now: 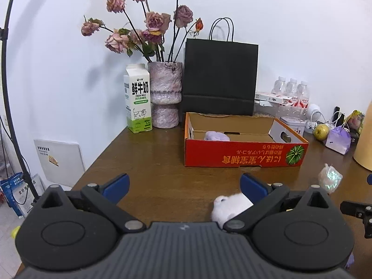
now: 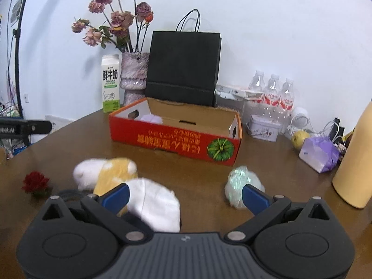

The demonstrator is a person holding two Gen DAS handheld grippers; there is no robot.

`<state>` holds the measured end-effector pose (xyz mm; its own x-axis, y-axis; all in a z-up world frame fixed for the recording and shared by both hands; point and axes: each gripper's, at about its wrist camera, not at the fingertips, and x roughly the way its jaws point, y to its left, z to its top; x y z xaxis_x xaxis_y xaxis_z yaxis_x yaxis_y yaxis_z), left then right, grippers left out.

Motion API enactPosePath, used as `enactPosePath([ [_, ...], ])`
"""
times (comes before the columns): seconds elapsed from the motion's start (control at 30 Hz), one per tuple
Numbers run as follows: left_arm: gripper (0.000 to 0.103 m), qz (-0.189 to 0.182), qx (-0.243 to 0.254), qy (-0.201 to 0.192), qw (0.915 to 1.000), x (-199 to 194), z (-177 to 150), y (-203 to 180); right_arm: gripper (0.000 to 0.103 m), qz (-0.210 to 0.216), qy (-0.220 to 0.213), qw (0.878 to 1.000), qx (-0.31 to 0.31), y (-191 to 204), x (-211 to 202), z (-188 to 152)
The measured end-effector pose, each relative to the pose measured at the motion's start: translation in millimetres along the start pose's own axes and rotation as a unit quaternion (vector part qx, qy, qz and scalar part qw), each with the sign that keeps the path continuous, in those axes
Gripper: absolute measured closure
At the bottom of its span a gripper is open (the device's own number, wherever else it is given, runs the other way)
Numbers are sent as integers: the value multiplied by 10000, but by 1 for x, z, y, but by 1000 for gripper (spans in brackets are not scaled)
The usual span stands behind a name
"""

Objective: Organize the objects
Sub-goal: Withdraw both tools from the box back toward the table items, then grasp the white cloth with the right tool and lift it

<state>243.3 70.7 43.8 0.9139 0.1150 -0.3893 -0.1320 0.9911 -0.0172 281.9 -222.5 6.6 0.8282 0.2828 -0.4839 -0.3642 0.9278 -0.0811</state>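
Observation:
A red cardboard box point(image 1: 244, 157) point(image 2: 176, 143) lies open on the brown table with a purple fluffy item point(image 1: 216, 136) point(image 2: 152, 118) inside. My left gripper point(image 1: 184, 184) is open and empty, with a white fluffy item point(image 1: 229, 205) under its right finger. My right gripper point(image 2: 184, 196) is open and empty above a white plush piece point(image 2: 158, 203) and a yellow and white plush point(image 2: 109, 171). A shiny iridescent ball point(image 2: 239, 183) point(image 1: 329, 178) lies by its right finger. A small red flower point(image 2: 36, 182) lies at the left.
At the back stand a milk carton point(image 1: 137, 97), a vase of dried roses point(image 1: 165, 94), a black paper bag point(image 1: 220, 79) and water bottles point(image 2: 273, 93). A tin point(image 2: 264, 127), an apple point(image 2: 300, 137), a purple bag point(image 2: 319, 153) and a tan cylinder point(image 2: 354, 162) stand right.

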Motion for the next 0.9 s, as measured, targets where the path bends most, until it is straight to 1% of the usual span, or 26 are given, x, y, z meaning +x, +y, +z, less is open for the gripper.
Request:
enactPosePath([
  [0.13, 0, -35, -39, 30, 10000, -11, -14, 8, 0, 43, 86, 10000, 0, 2, -8, -18],
  [0.27, 0, -41, 32, 60, 10000, -21, -28, 13, 0, 84, 150, 9998, 39, 3, -15, -33],
  [0.37, 0, -17, 98, 66, 9999, -28, -37, 16, 0, 110, 214, 9997, 107, 2, -18, -40],
  [0.5, 0, 8, 59, 157, 9999, -32, -47, 22, 0, 116, 268, 9995, 157, 6, -22, -49],
  [0.73, 0, 50, -159, 337, 9993, -31, -60, 40, 0, 216, 353, 9988, 250, 17, -21, -55],
  [0.9, 0, 57, -211, 307, 9993, -34, -61, 51, 0, 247, 402, 9986, 222, 28, -11, -51],
])
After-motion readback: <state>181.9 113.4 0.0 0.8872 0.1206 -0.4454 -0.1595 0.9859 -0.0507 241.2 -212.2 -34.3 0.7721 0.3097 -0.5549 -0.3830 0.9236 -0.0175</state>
